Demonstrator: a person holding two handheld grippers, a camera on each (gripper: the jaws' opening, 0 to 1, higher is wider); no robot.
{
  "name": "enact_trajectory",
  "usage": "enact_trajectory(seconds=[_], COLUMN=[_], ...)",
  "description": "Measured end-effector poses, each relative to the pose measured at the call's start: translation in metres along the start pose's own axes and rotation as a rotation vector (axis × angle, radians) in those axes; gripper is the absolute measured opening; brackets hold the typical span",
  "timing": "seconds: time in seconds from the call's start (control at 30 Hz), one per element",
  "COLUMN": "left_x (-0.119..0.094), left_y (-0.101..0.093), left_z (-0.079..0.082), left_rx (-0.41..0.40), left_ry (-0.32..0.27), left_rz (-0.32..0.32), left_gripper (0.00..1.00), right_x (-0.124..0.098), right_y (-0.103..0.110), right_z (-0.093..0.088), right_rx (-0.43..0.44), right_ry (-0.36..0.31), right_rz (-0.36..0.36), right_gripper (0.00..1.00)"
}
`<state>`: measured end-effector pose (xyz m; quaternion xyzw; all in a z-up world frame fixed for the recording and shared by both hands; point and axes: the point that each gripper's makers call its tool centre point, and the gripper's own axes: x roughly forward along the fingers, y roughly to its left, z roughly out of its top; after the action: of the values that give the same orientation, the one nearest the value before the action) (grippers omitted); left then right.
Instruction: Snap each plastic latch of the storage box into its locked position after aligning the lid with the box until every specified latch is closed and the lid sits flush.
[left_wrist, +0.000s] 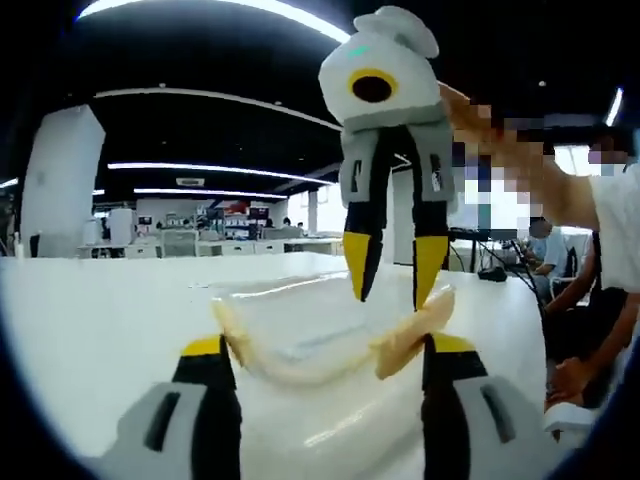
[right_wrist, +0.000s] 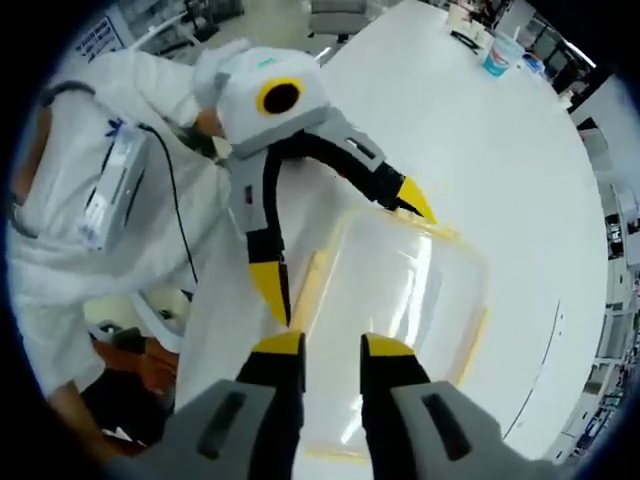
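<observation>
A clear plastic storage box (left_wrist: 305, 312) with its lid on lies on the white table (left_wrist: 100, 330). Cream latches (left_wrist: 232, 335) (left_wrist: 405, 345) stick out at its two sides. My left gripper (left_wrist: 325, 345) is open wide, one jaw on each side of the box's near end, its tips right by those latches. My right gripper (left_wrist: 394, 268) comes down from above, jaws a little apart, tips just over the lid. In the right gripper view, the right gripper (right_wrist: 332, 345) hovers above the lid (right_wrist: 410, 290), and the left gripper (right_wrist: 342, 243) straddles the box's far end.
A person in white clothing (right_wrist: 90, 200) stands close at the table's left edge. A cup (right_wrist: 498, 55) stands far off on the table (right_wrist: 520, 170). Seated people (left_wrist: 590, 300) are beside the table's right edge.
</observation>
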<state>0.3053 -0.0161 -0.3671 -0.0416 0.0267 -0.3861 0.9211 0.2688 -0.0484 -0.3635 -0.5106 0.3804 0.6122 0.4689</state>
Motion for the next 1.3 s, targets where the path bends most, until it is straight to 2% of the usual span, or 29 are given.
enact_trajectory(seconds=[0.03,0.07,0.2,0.33,0.47,0.6,0.63,0.67,0.7,0.73,0.77,0.8,0.83,0.87,0.93,0.97,1.0,1.03,1.07,1.1,1.23,1.3], left_x=[-0.004,-0.007,-0.001,-0.005,-0.009,-0.015,-0.018,-0.022,-0.025,-0.03,-0.034,-0.038,-0.042,-0.042,-0.041,-0.04,-0.04,-0.037,-0.035,-0.032,-0.019,-0.012], left_y=[-0.003,-0.007,-0.006,-0.003,0.001,0.005,0.006,0.006,0.006,0.006,0.006,0.004,0.001,0.0,-0.007,-0.01,-0.012,-0.017,-0.021,-0.024,-0.032,-0.033], left_z=[-0.006,-0.011,-0.005,-0.006,-0.007,-0.005,-0.005,-0.001,-0.002,0.015,0.025,0.032,0.038,0.04,0.048,0.052,0.053,0.055,0.055,0.057,0.063,0.061], left_rx=[-0.034,-0.014,-0.01,-0.017,-0.007,-0.036,-0.026,0.004,-0.005,0.064,0.085,0.094,0.098,0.102,0.168,0.2,0.223,0.256,0.281,0.299,0.307,0.332], left_ry=[0.023,0.05,0.039,0.027,0.032,0.028,0.038,0.021,0.038,-0.038,-0.071,-0.081,-0.083,-0.085,-0.054,-0.039,-0.028,-0.01,0.007,0.009,0.022,0.068], left_rz=[-0.015,-0.025,-0.023,-0.015,-0.018,-0.053,-0.059,-0.061,-0.051,-0.052,-0.047,-0.055,-0.066,-0.072,-0.098,-0.111,-0.121,-0.14,-0.16,-0.174,-0.228,-0.259], left_gripper=[0.66,0.67,0.7,0.71,0.72,0.69,0.68,0.66,0.64,0.62,0.61,0.62,0.65,0.69,0.71,0.7,0.69,0.69,0.68,0.67,0.63,0.62], right_x=[-0.001,-0.002,-0.008,-0.008,-0.006,-0.009,-0.008,-0.009,-0.009,-0.009,-0.009,-0.01,-0.012,-0.012,-0.015,-0.016,-0.017,-0.019,-0.022,-0.024,-0.036,-0.044], right_y=[0.002,0.003,0.004,0.007,0.007,0.004,0.004,0.003,0.003,0.002,0.002,0.002,-0.005,-0.006,-0.004,-0.002,0.0,0.001,-0.002,-0.001,0.003,0.004], right_z=[0.001,0.001,-0.002,-0.004,-0.003,-0.003,-0.003,-0.003,-0.003,-0.002,0.0,0.0,0.002,0.003,0.002,0.002,0.0,0.002,-0.001,-0.002,-0.009,-0.012], right_rx=[-0.015,-0.011,-0.003,0.006,-0.014,0.005,-0.013,-0.007,-0.001,0.004,0.029,0.04,0.035,0.036,0.09,0.116,0.111,0.089,0.088,0.095,0.133,0.135], right_ry=[0.001,0.003,-0.017,-0.05,-0.052,-0.083,-0.096,-0.106,-0.118,-0.139,-0.171,-0.184,-0.216,-0.229,-0.279,-0.304,-0.31,-0.347,-0.364,-0.375,-0.469,-0.529], right_rz=[-0.006,-0.008,-0.009,-0.016,-0.032,-0.039,-0.039,-0.041,-0.042,-0.041,-0.043,-0.045,-0.089,-0.098,-0.105,-0.109,-0.117,-0.148,-0.191,-0.204,-0.278,-0.358], right_gripper=[0.16,0.16,0.16,0.16,0.17,0.17,0.17,0.18,0.18,0.18,0.19,0.21,0.24,0.29,0.48,0.5,0.49,0.49,0.49,0.49,0.52,0.57])
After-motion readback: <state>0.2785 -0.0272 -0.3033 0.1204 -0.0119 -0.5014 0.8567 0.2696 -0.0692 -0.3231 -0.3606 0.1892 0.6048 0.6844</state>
